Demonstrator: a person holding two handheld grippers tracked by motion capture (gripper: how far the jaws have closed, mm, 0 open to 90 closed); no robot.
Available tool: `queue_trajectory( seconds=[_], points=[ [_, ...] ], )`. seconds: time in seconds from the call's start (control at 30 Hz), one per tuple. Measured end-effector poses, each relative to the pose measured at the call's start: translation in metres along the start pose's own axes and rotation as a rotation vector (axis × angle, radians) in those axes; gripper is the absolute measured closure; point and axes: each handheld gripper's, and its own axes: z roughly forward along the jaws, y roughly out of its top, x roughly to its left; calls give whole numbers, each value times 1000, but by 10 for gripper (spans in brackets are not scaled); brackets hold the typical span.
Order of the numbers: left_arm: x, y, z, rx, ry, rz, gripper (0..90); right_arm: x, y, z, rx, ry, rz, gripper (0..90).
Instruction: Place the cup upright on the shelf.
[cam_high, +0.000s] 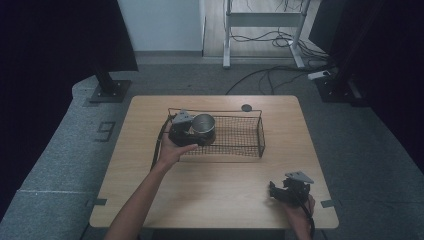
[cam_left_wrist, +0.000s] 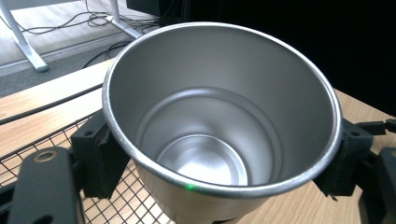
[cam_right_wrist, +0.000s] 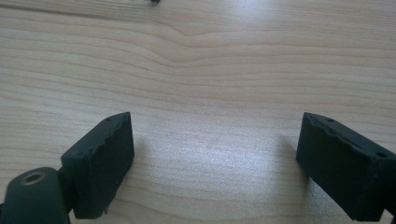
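Observation:
A shiny steel cup (cam_high: 203, 127) hangs over the left end of a black wire basket (cam_high: 245, 136), held by my left gripper (cam_high: 199, 134). In the left gripper view the cup (cam_left_wrist: 219, 121) is empty, its mouth towards the camera, and my left gripper (cam_left_wrist: 224, 154) has a black jaw pressed on each side of its wall. My right gripper (cam_high: 275, 191) rests low over the table's front right corner. In its own view my right gripper (cam_right_wrist: 215, 158) stands open, jaws wide apart over bare wood.
The light wooden table (cam_high: 215, 190) has a small dark round disc (cam_high: 246, 107) near its far edge. Cables (cam_high: 280, 75) trail over the grey floor behind, near a white desk frame (cam_high: 262, 30). Dark curtains stand left and right.

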Motion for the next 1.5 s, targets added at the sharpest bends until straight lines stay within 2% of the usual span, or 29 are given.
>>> queue_trajectory(
  seconds=[0.37,0.43,0.6,0.7,0.93,1.17,1.5],
  points=[
    [19,-4,7,24,-1,-45,183,-1,0,0,-5,-3,0,120],
    [24,-5,9,29,10,-51,183,-1,0,0,-5,-4,0,121],
    [32,-6,10,23,8,-78,183,0,0,0,-6,-6,0,124],
    [37,-5,13,47,28,-72,183,0,0,0,-6,-6,1,125],
    [43,-3,21,61,40,-79,183,-1,0,0,-6,-7,1,127],
    [48,-7,28,72,31,-99,183,-1,0,0,-6,-8,1,127],
    [52,-12,37,100,50,-105,183,0,0,0,-7,-8,1,127]
  ],
)
